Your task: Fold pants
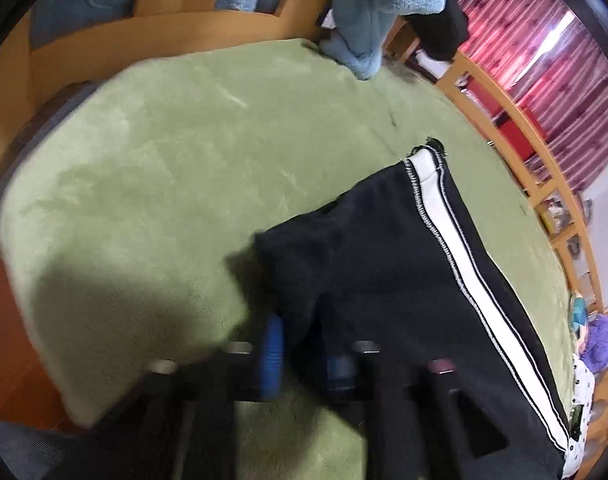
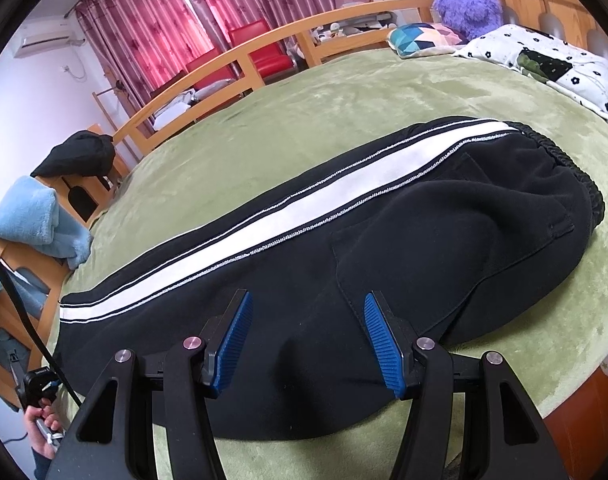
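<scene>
The black fleece pants with a white side stripe (image 2: 304, 264) lay lengthwise on the green plush bed cover (image 2: 344, 92), already doubled leg over leg, with the elastic waistband toward the pillow end and the cuffs toward the foot of the bed. The step in hand looked like the start of the crosswise fold, from the cuff end.

The left hand-held gripper (image 1: 304, 354) was blurred at the cuff end; dark cloth sat between its blue pads, but whether they pressed on it I could not tell. The right hand-held gripper (image 2: 304, 338) hovered just above the near edge of the pants at mid-length, jaws apart and holding nothing.

The next move probably called for a firm pinch through both layers at the cuffs, then a lift toward the waistband.

A white flowered pillow (image 2: 544, 64), a patterned cushion (image 2: 420, 40) and a purple plush toy (image 2: 468, 2) lay beyond the waistband, well apart. A folded blue blanket (image 2: 36, 220) rested on the footboard. Nothing blocked the fold path.
</scene>
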